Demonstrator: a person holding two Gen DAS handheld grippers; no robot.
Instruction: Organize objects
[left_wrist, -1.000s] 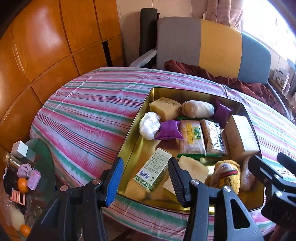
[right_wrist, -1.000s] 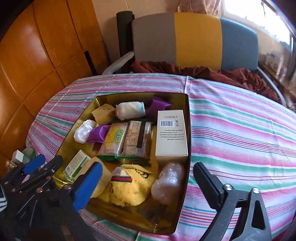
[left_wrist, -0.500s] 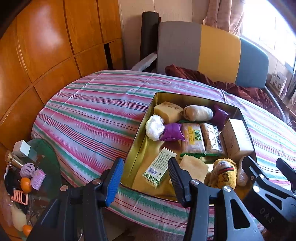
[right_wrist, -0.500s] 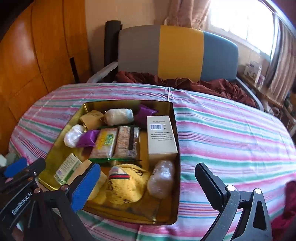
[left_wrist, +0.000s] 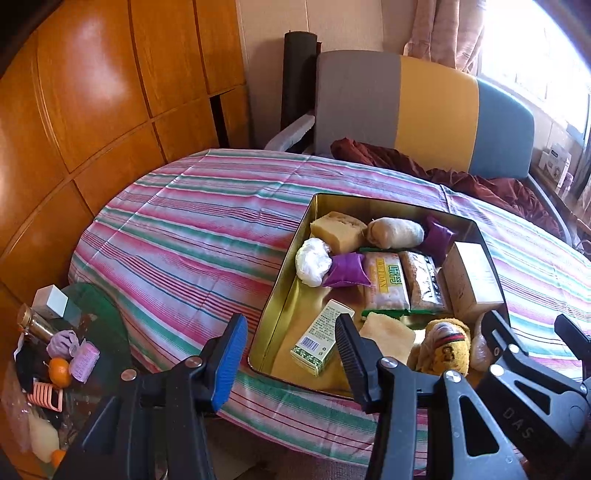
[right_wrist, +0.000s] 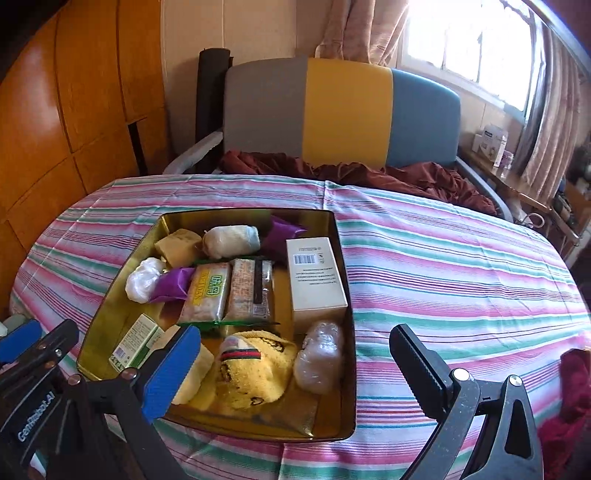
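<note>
Tin (right_wrist: 345, 280): one, gold, on the striped table (right_wrist: 461, 273)
Purple pillows (left_wrist: 347, 270): two
Left gripper (left_wrist: 288, 345): apart, holds nothing
Right gripper (right_wrist: 295, 360): apart, holds nothing

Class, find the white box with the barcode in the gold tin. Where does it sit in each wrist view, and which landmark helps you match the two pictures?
Left wrist view: white box at centre right, against the gold tin's right wall.
Right wrist view: white box at centre, against the same wall.
Shared landmark: the yellow knitted hat, nearer the camera than the box.
</note>
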